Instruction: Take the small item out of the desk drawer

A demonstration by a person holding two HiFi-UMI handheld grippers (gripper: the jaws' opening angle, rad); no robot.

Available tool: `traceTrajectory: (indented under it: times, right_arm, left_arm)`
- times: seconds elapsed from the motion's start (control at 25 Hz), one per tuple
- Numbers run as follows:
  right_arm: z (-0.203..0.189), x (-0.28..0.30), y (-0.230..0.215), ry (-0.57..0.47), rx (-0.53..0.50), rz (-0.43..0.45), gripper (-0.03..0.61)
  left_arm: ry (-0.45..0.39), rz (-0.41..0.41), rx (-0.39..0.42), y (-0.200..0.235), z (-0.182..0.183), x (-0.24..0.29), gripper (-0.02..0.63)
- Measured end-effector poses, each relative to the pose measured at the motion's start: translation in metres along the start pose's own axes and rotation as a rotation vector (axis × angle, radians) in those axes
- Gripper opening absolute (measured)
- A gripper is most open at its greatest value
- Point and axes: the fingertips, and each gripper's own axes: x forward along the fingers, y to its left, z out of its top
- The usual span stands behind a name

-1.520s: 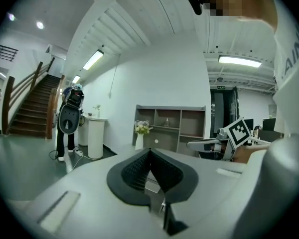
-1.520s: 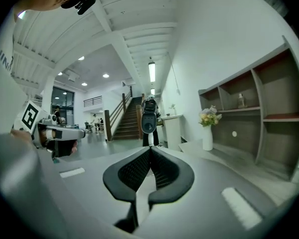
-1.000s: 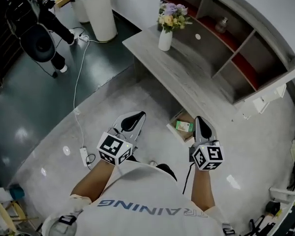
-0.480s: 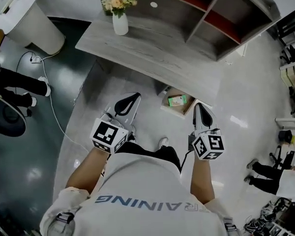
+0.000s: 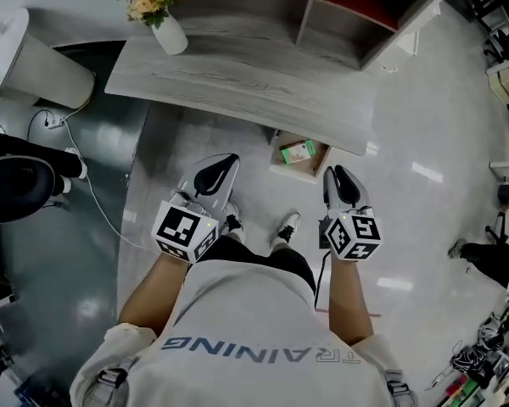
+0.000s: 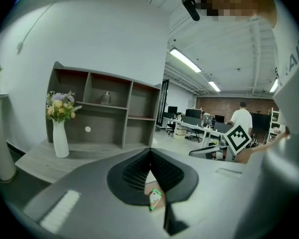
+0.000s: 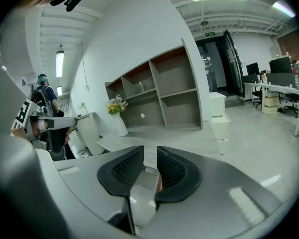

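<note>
Small green item [image 5: 299, 152] lies in the open drawer [image 5: 295, 175], just ahead between the closed, empty left gripper [image 5: 227, 159] and the right gripper [image 5: 335, 173], whose empty jaws have just been opening slightly.

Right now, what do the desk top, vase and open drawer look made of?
Desk top: grey board with a matte finish and streaked wood grain, likely laminate or veneer. Vase: white, smooth and opaque; ceramic or glass, can't tell which. Drawer: light brown inside, which looks like wood or fibreboard.
</note>
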Motion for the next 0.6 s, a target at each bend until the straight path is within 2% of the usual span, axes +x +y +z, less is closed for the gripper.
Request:
traceTrajectory:
  times: [0.16, 0.32, 0.6]
  right_arm:
    - [-0.044, 0.021, -0.013, 0.076, 0.101, -0.003, 0.212]
    - [-0.104, 0.050, -0.028, 0.148, 0.253, -0.029, 0.322]
    - [-0.196, 0.101, -0.059, 0.231, 0.589, -0.140, 0.367]
  left_arm:
    - [0.039, 0.001, 0.008, -0.007, -0.016, 0.006, 0.002]
    - [0.046, 0.011, -0.013, -0.007, -0.037, 0.004, 0.002]
    - [0.104, -0.008, -0.025, -0.001, -0.067, 0.017, 0.002]
